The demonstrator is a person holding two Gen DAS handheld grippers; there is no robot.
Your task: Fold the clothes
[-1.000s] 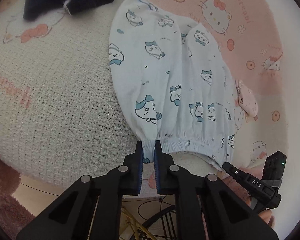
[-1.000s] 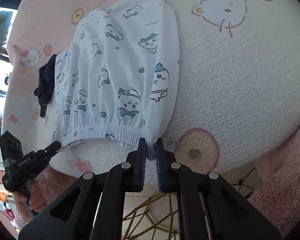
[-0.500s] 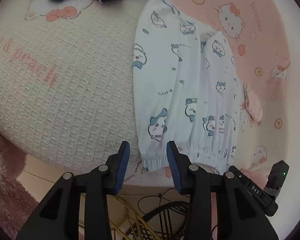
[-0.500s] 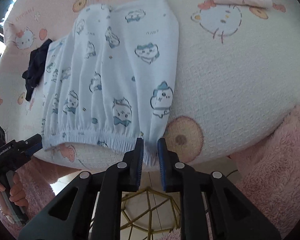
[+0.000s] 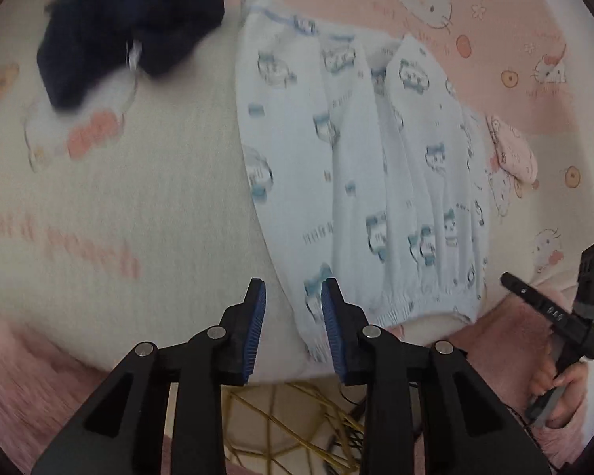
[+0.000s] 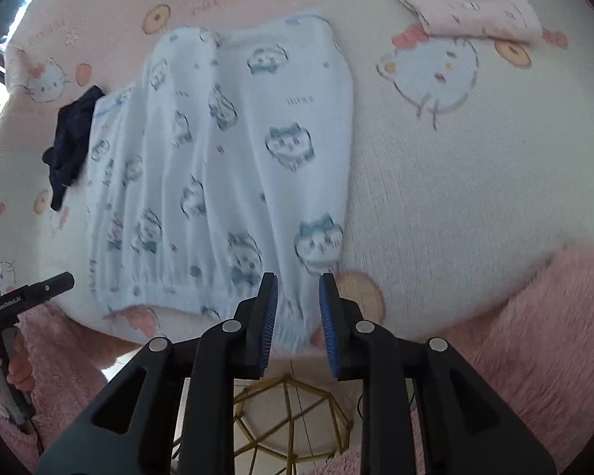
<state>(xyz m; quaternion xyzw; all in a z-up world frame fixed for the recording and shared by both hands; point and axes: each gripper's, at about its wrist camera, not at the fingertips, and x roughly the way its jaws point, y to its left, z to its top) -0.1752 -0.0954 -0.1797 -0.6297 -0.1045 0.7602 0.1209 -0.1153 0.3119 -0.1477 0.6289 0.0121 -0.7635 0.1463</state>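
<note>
Left gripper [image 5: 293, 297]: jaws parted, holding nothing, positioned at the 6 o'clock edge of the surface. Right gripper [image 6: 297, 293]: jaws parted, holding nothing, over the elastic hem. The pale blue cartoon-print cotton trousers [image 6: 225, 166] lie flat on the cream and pink cartoon-cat-print textured blanket [image 6: 455, 182], hem nearest. A crumpled dark navy garment [image 5: 130, 27] lies at 11 o'clock in the left view. A folded pink printed cloth [image 6: 471, 8] lies at 1 o'clock in the right view.

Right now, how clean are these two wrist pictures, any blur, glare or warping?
Left wrist view: motion blur smears the dark garment and the prints on the pale blue pants; the left gripper stays sharp. Right wrist view: milder blur on the pants, bright window glare top left. Both views bend at the fisheye edges.
</note>
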